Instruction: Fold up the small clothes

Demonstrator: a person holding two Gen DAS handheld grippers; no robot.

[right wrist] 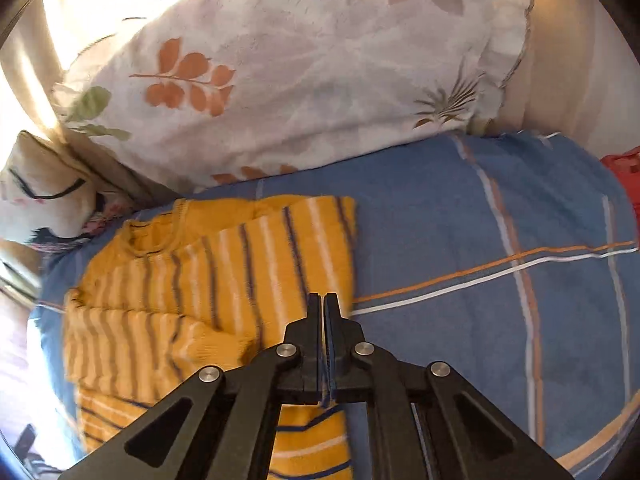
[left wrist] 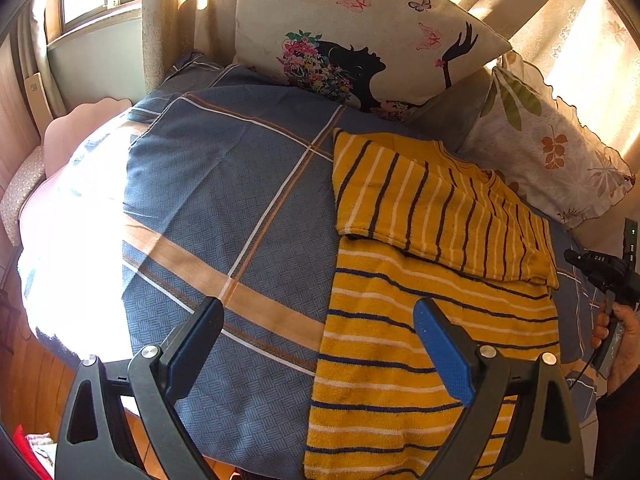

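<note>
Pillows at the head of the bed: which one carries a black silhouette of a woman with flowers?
The butterfly pillow, propped upright behind the blue checked cover. The other, the frilled leaf-print pillow, shows only orange and green leaves.

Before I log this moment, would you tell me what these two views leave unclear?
- Right wrist view: whether the shut right tongs pinch any of the yellow striped top; their tips overlap its blurred edge.
- Left wrist view: the top's lower hem is cut off by the frame edge and hidden behind the open left tongs.
- Left wrist view: the bedspread's left part is washed out by sun glare.
</note>
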